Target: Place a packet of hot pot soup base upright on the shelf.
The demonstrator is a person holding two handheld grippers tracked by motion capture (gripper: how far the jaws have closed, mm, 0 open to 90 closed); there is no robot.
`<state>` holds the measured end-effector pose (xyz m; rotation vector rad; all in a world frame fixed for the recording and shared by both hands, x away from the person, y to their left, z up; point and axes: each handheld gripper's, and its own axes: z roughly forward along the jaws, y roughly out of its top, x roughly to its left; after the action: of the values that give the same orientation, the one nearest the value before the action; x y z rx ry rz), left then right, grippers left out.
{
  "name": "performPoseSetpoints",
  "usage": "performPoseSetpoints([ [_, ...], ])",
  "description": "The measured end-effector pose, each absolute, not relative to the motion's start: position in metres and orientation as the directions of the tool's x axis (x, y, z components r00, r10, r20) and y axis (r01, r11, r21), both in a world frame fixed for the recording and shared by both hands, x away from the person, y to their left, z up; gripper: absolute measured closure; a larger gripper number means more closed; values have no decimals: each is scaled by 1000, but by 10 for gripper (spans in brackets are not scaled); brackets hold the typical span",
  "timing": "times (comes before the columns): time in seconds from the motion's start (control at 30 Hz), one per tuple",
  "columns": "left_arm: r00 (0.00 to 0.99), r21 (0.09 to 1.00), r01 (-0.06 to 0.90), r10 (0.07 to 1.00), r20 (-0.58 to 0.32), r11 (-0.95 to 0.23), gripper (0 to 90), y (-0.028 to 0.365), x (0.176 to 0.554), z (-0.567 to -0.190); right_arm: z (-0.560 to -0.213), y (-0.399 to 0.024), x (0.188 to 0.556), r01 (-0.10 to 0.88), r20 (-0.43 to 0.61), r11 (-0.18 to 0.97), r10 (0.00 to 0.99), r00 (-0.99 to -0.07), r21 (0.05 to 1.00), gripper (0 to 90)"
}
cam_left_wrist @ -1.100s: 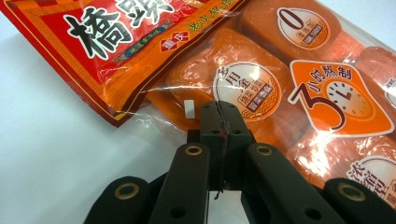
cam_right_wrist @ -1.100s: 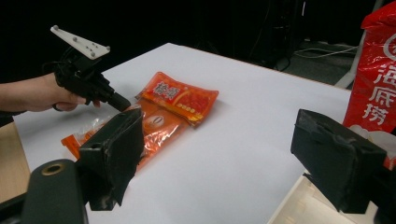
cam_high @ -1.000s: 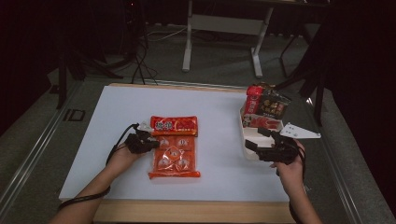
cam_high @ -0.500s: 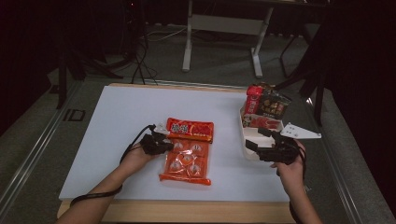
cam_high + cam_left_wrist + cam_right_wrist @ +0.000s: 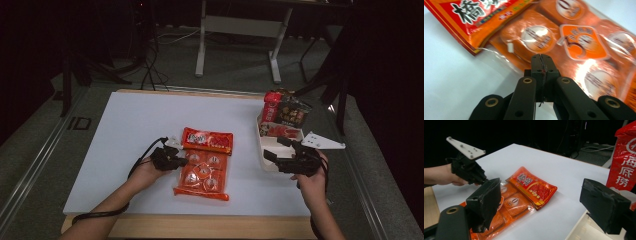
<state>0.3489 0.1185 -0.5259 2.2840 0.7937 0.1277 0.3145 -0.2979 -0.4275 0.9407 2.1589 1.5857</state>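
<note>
An orange-and-red snack bag (image 5: 205, 165) with round wrapped pieces inside lies flat on the white table (image 5: 125, 130), a little right of its middle. My left gripper (image 5: 181, 161) is at the bag's left edge. Its jaws are shut on the bag's clear side seam (image 5: 541, 58), with the orange bag (image 5: 574, 42) spreading out just beyond. My right gripper (image 5: 276, 148) hovers open at the near end of a white tray (image 5: 260, 145). Between its wide-apart fingers (image 5: 484, 202) I see the bag (image 5: 524, 192) and the left gripper (image 5: 471, 173) farther off.
The white tray at the table's right edge holds an upright red packet (image 5: 271, 107), a dark packet (image 5: 292, 114) and a flat red one. The red packet (image 5: 624, 162) stands close to my right finger. Cables and a desk frame (image 5: 240, 30) lie beyond the far edge.
The left gripper has dragged the snack bag rightward across the table, turning it slightly. The right gripper has stayed by the tray.
</note>
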Motion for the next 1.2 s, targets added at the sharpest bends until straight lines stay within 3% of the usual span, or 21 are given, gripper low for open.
performPoseSetpoints([
  [0.47,838,603,498,524,-150,-623,896,122,316,-532,-427,-298,314,323,129,180,661,-739,929,171],
  [1.2,844,632,505,489,-219,-588,893,107,316,-534,-429,-294,315,326,124,193,658,-743,926,171],
])
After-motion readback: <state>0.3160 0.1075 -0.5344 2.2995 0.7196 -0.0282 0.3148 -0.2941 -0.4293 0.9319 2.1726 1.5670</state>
